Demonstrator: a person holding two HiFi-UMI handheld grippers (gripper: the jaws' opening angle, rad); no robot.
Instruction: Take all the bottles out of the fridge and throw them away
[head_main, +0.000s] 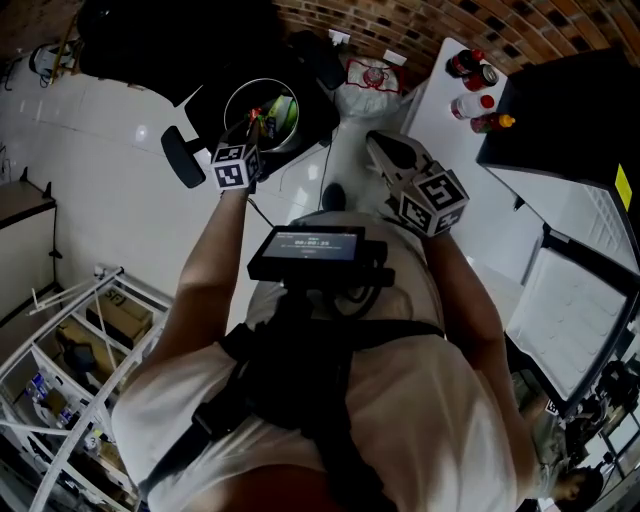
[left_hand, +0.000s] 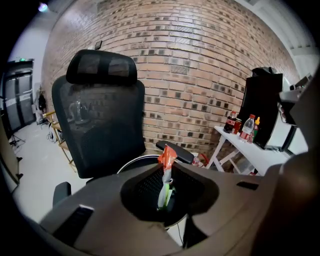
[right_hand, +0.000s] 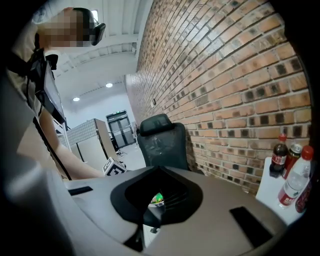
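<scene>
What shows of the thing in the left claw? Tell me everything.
The thing is slim and stands nearly upright between the jaws of the left claw, which pinch its lower part. Its top is orange-red and crumpled, its middle pale, its bottom green. It looks like thin plastic. In the head view it hangs above the round bin. Whether it is a bottle cannot be told.

Black office chair (left_hand: 100, 125), brick wall (left_hand: 200, 75), white table (head_main: 435, 130)

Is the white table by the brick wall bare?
No, a cola bottle, a can and a water bottle stand on the table.
</scene>
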